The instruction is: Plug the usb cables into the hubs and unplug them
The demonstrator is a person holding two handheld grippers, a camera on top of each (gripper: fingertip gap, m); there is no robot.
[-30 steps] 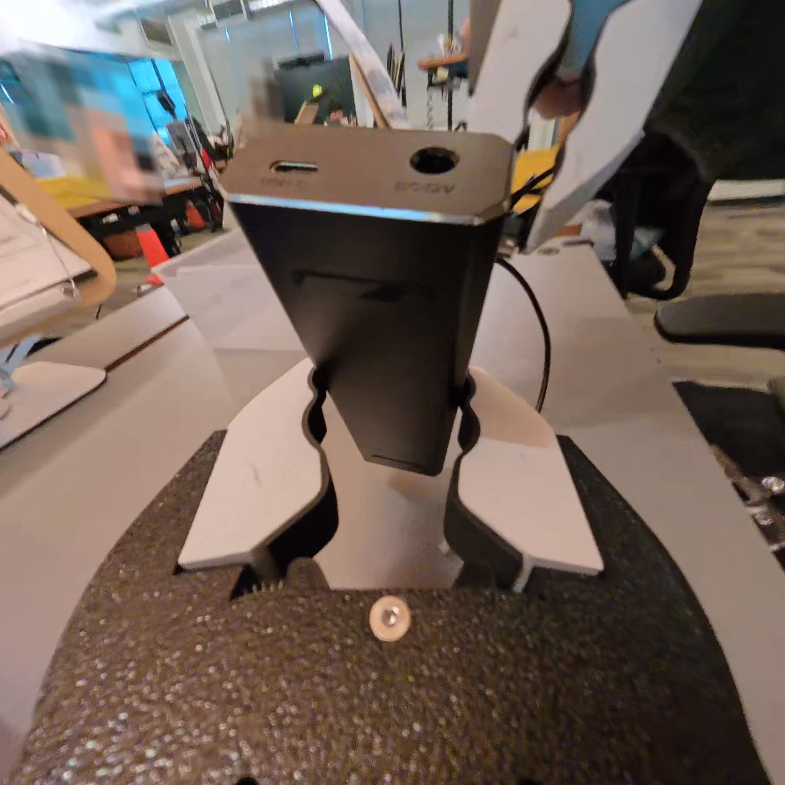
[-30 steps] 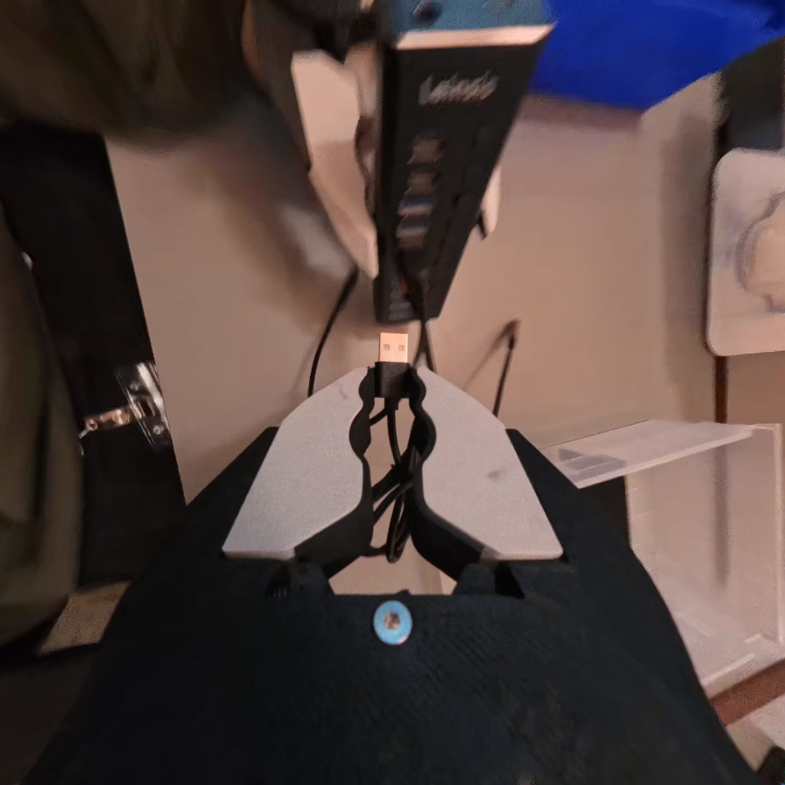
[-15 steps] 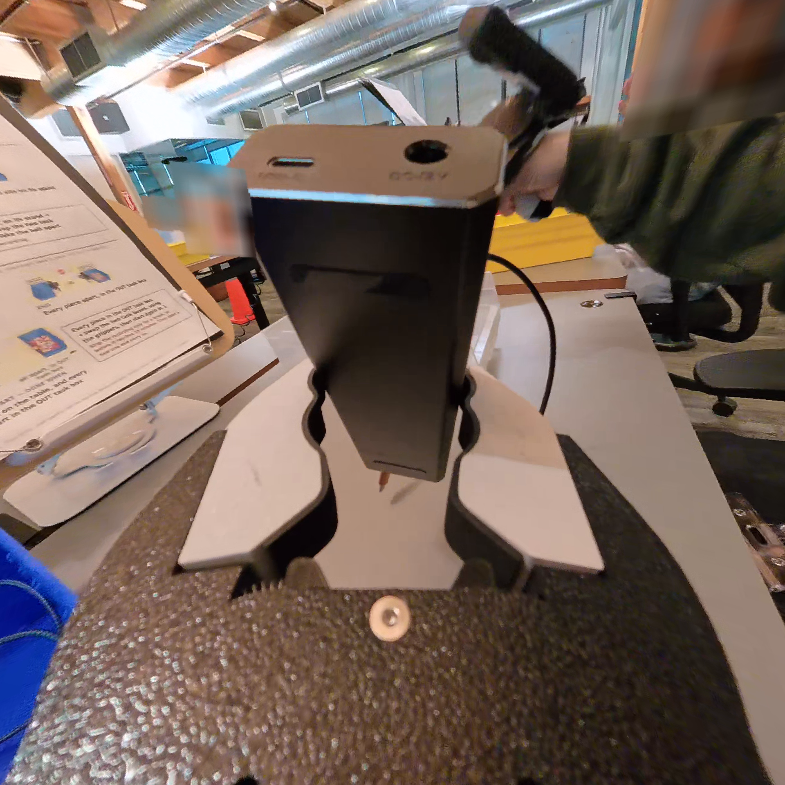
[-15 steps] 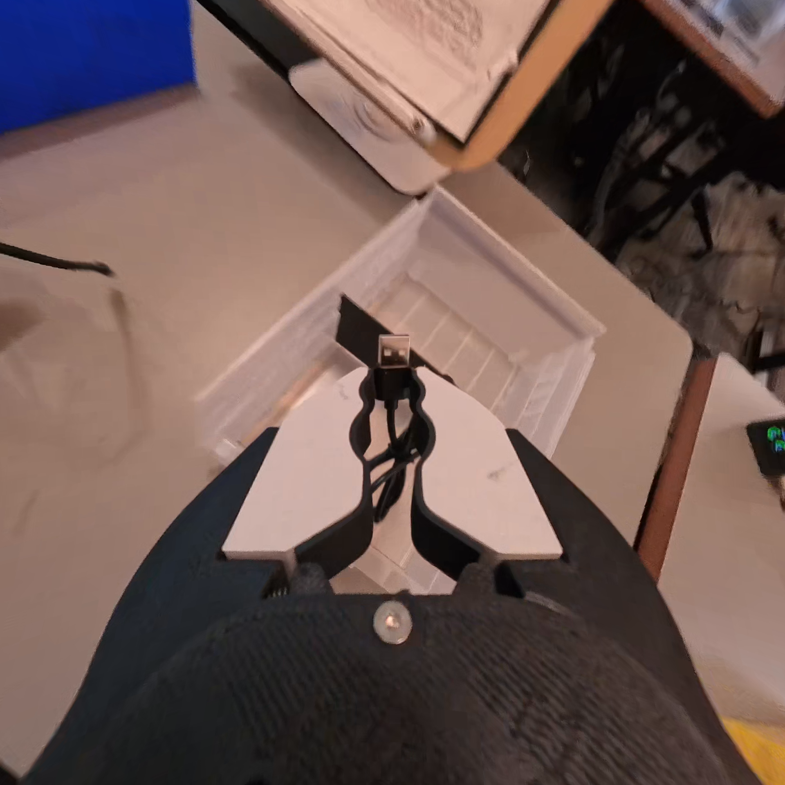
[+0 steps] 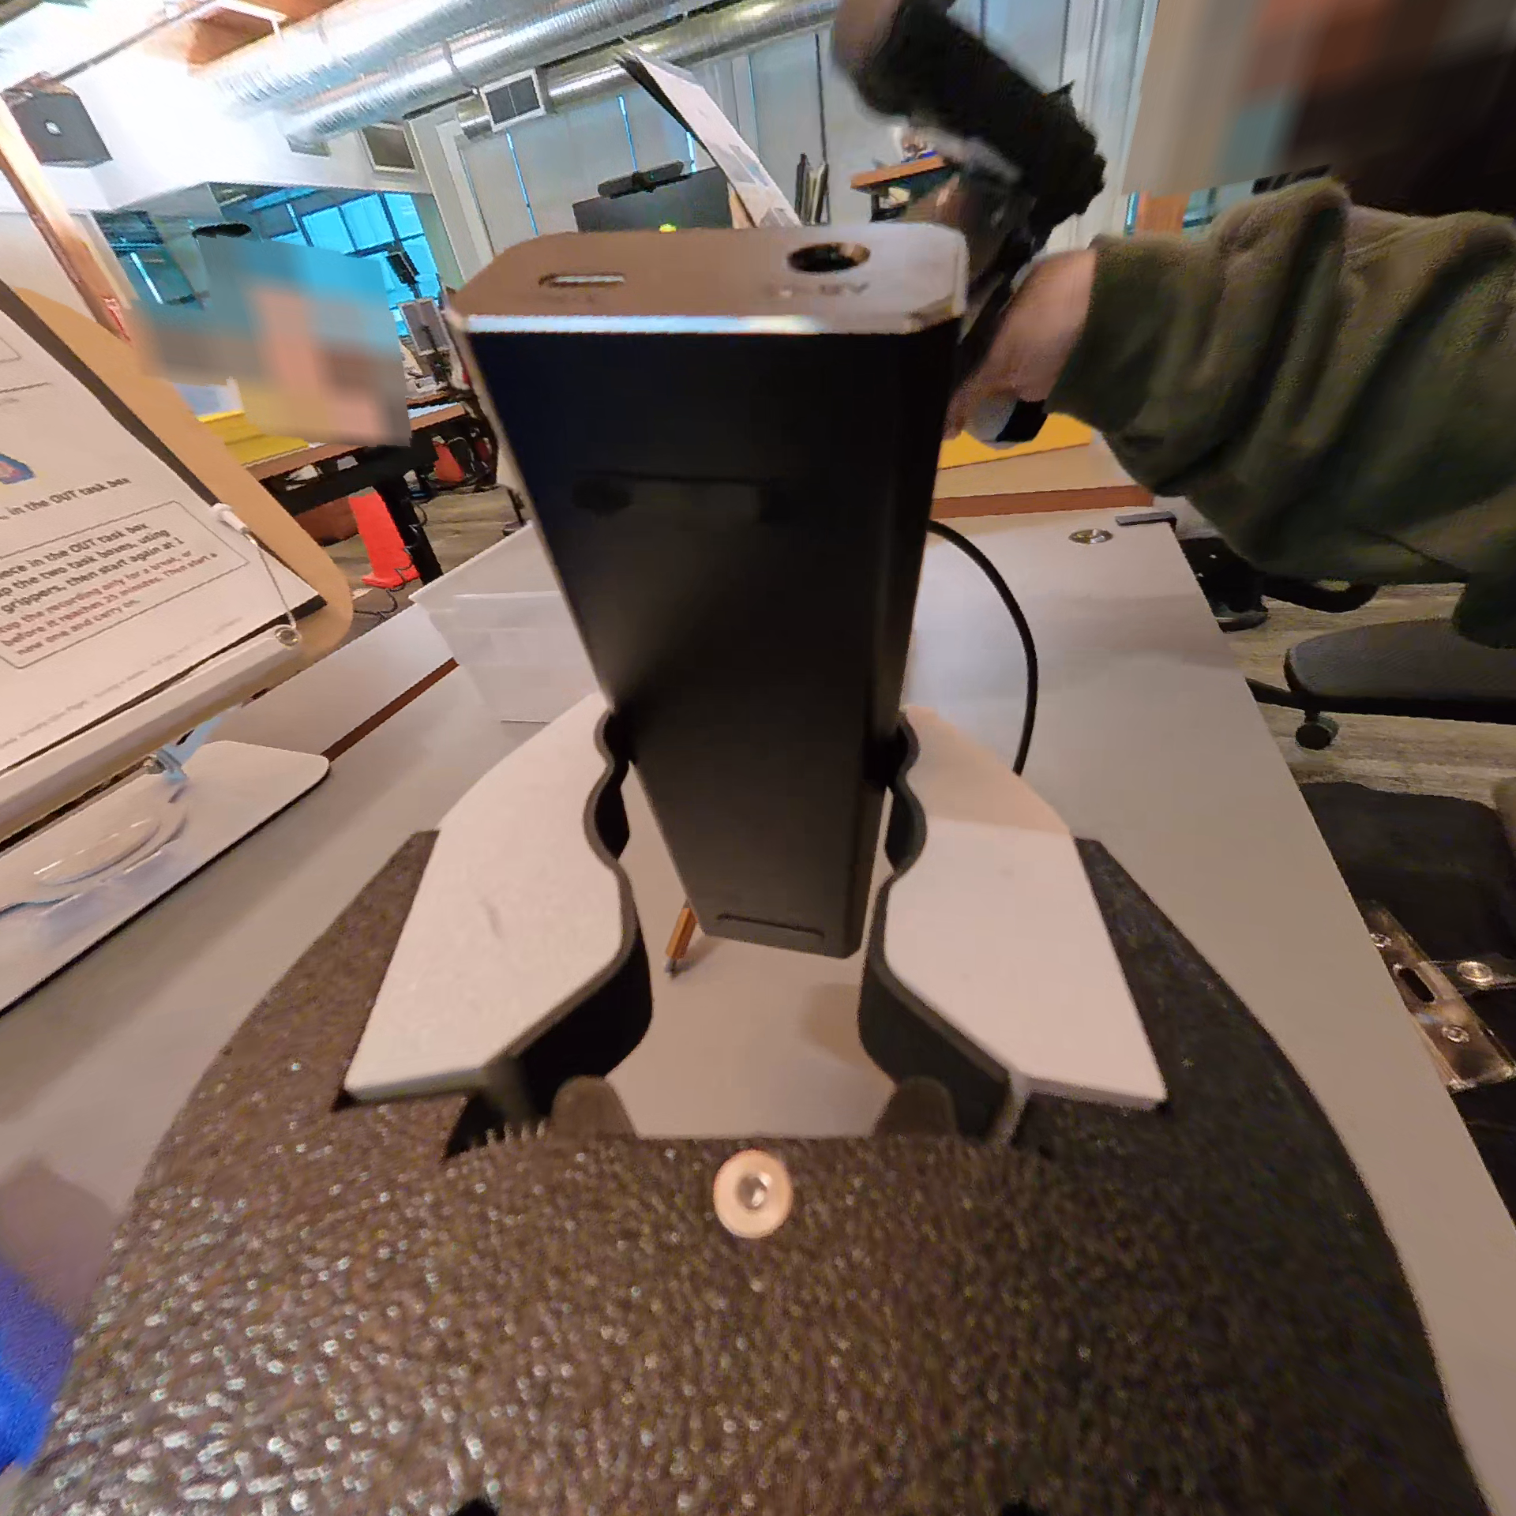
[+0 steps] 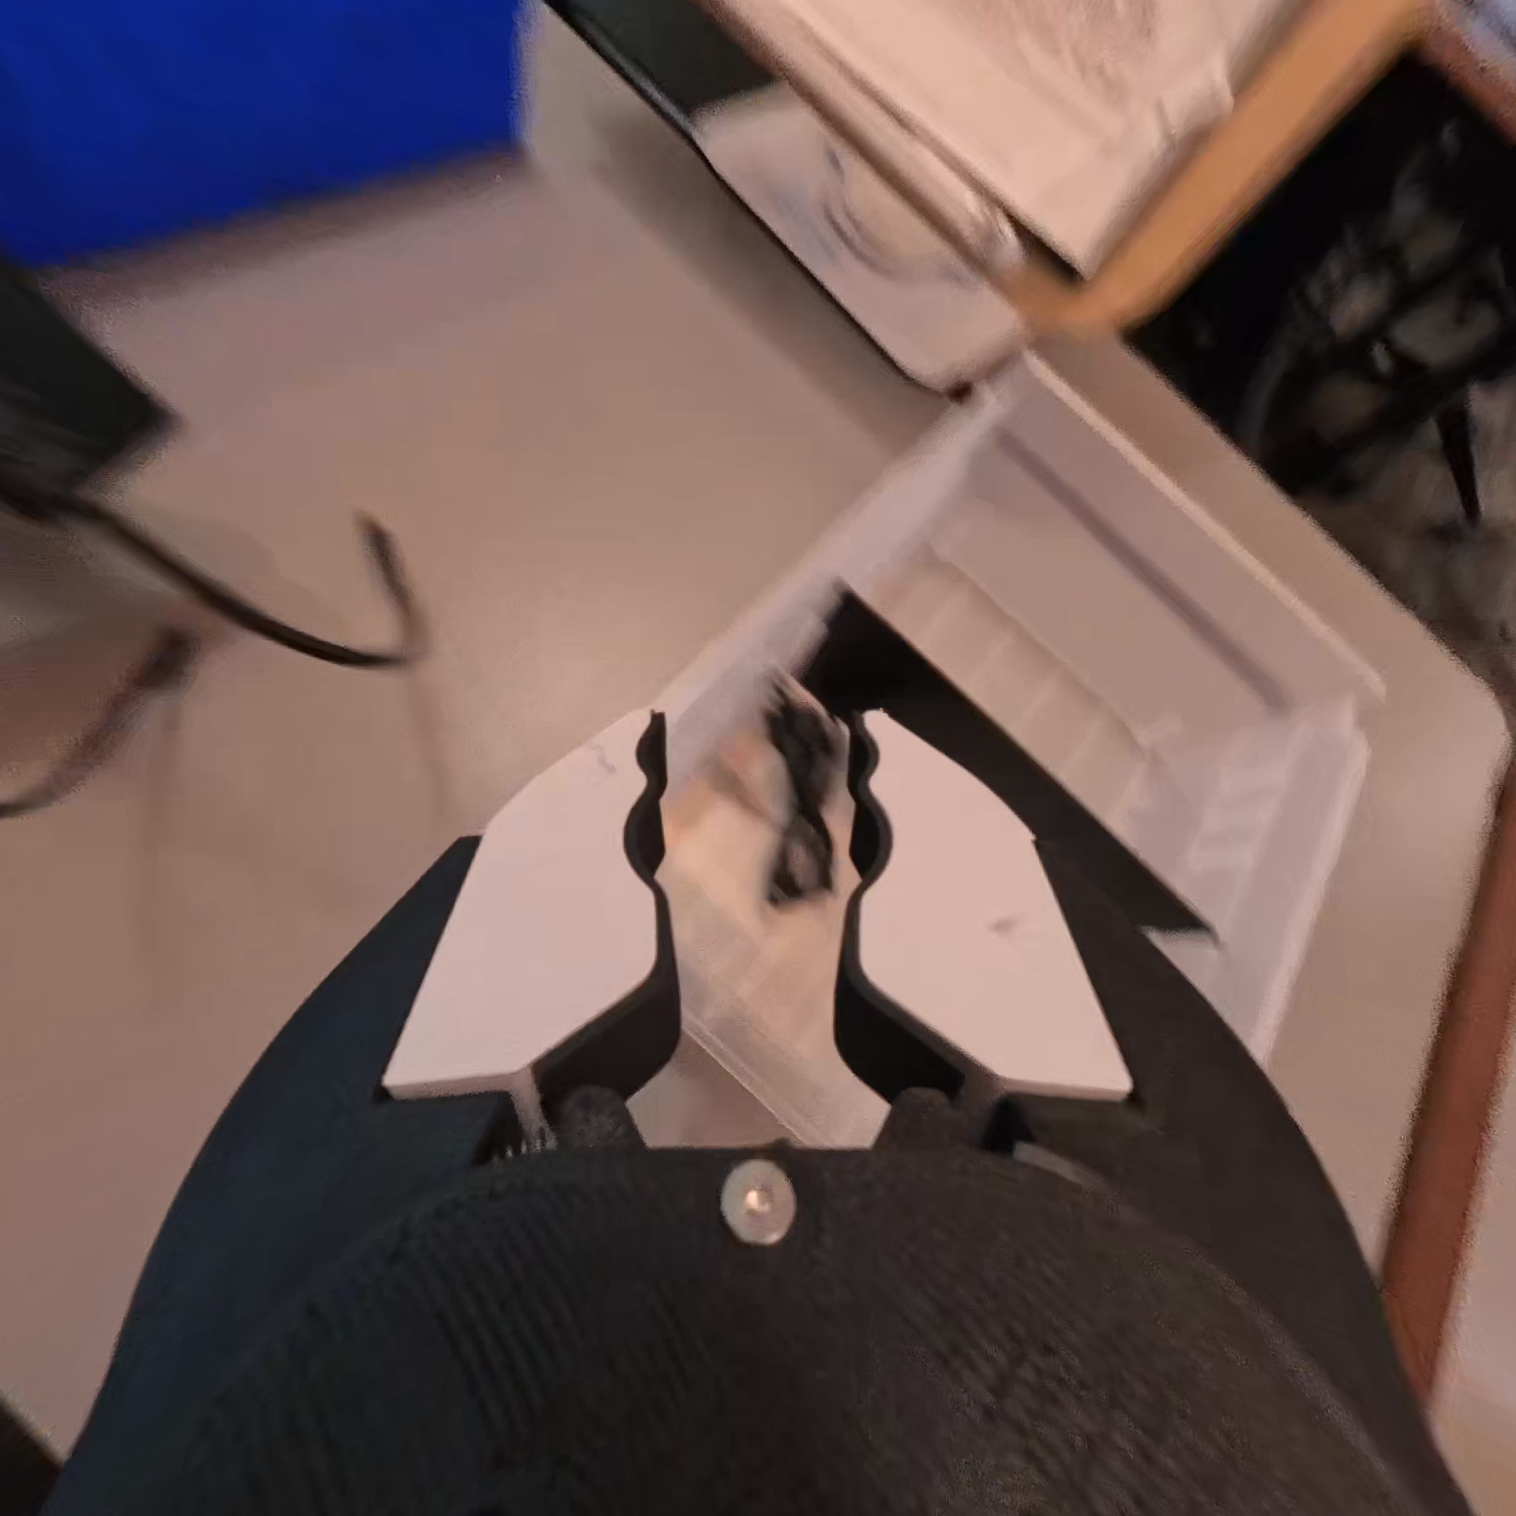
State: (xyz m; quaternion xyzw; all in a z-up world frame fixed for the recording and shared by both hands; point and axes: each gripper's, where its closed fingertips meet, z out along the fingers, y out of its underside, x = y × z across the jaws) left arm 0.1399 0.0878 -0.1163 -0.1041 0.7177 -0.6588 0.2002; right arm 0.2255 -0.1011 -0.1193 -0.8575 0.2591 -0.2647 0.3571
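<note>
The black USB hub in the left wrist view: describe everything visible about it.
The USB hub is a long, black box with a smooth, slightly glossy casing that looks like metal or hard plastic. It is held upright, off the table, clamped near its lower end by the left gripper, whose white fingers press on both sides. Its flat top end shows a narrow slot port and a round socket. The facing side shows a faint recessed outline and no ports. A black cable curves behind its right edge; where it joins is hidden.
</note>
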